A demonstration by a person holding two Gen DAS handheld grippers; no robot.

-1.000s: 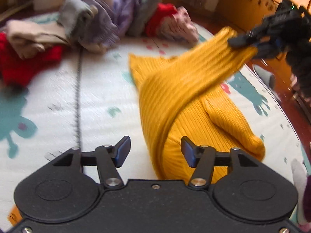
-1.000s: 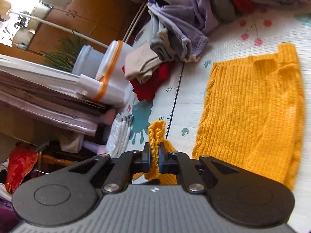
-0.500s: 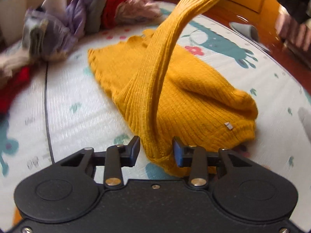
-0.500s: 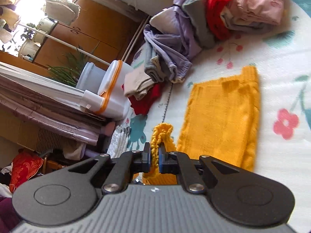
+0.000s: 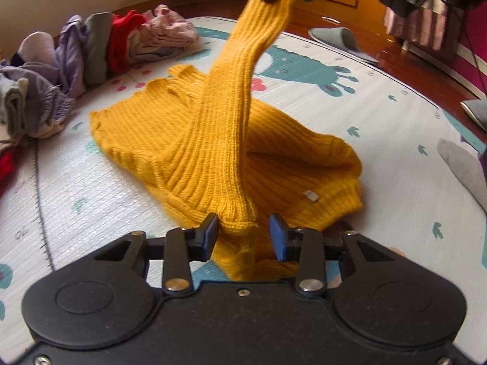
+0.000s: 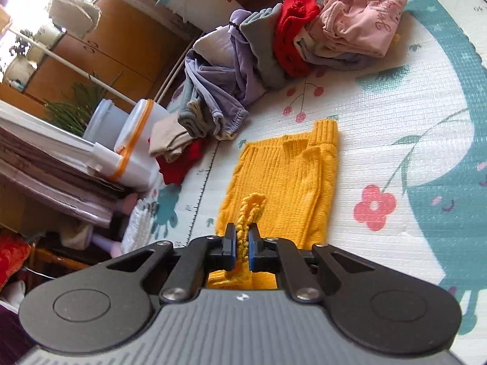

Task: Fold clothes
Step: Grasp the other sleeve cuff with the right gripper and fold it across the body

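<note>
The yellow sweater (image 5: 213,140) lies mid-frame on the play mat (image 5: 395,158). The right gripper (image 6: 242,249) has its fingers clamped on the sleeve cuff, lifted toward the upper right. The left gripper (image 5: 243,234) stands partly open around the hem, pads not pressing.

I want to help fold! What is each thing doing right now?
Yellow knit sweater: lying on the play mat, one sleeve pulled up.
Right tool: shut on the sleeve's cuff.
Left tool: open, sweater edge between its fingers.
Clothes pile: bunched, some folded.
Grey slipper: on the wooden floor.
</note>
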